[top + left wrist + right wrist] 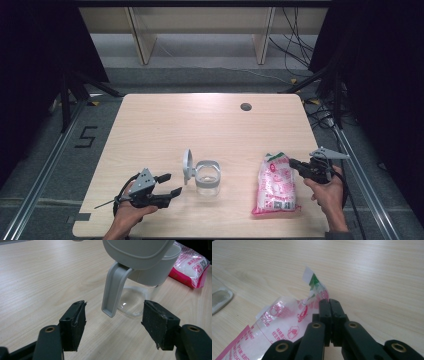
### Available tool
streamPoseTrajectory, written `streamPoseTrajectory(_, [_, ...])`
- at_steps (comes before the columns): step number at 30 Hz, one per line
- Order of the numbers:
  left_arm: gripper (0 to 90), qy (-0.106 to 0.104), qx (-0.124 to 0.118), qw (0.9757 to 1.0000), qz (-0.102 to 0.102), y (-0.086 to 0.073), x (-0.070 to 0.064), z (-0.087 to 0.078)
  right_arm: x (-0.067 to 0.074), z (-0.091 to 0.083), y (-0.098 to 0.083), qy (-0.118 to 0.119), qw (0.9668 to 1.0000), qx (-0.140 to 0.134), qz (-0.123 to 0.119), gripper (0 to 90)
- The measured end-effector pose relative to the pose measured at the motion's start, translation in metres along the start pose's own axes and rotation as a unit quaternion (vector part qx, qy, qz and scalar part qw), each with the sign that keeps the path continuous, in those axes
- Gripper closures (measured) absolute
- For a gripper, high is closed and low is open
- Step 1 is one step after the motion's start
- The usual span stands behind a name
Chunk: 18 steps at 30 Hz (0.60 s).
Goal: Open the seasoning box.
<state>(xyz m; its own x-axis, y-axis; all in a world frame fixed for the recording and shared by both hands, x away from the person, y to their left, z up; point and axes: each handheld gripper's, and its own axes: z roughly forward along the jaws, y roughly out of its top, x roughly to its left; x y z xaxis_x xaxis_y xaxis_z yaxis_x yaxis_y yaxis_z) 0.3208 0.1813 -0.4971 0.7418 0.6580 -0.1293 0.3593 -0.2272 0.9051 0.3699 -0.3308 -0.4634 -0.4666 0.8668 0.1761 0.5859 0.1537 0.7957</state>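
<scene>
A clear jar [208,179] stands at the middle of the wooden table [200,125], its grey hinged lid [187,166] swung open to the left. My left gripper [172,183] lies just left of the jar, open and holding nothing. In the left gripper view the jar [155,272] and its lid latch [113,290] sit just beyond the gripper [115,305]. A pink-and-white printed bag [275,187] lies flat at the right. My right gripper [292,163] is shut on the bag's top right corner. In the right gripper view, film of the bag [277,325] stands up crumpled just past the gripper [329,301].
A round cable hole [245,106] sits near the table's far edge. Dark stands and cables [300,45] lie on the floor beyond and to the right. The table's right edge runs close past my right hand [330,195].
</scene>
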Motion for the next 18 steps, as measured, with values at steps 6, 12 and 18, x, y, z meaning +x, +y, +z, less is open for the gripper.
streamPoseTrajectory(6, [34.6,-0.001,0.001,1.0,0.001,0.0,0.0,0.0,-0.004,-0.005,-0.005,-0.018,0.9996,-0.005,-0.02,90.0])
streamPoseTrajectory(12, [34.7,0.001,0.0,1.0,-0.002,0.001,0.001,0.001,-0.001,-0.011,-0.007,-0.022,0.9997,-0.002,-0.008,89.9])
streamPoseTrajectory(18, [34.7,0.0,-0.001,1.0,-0.006,0.001,0.002,0.0,-0.006,-0.014,-0.011,-0.022,0.9996,-0.013,-0.015,88.8])
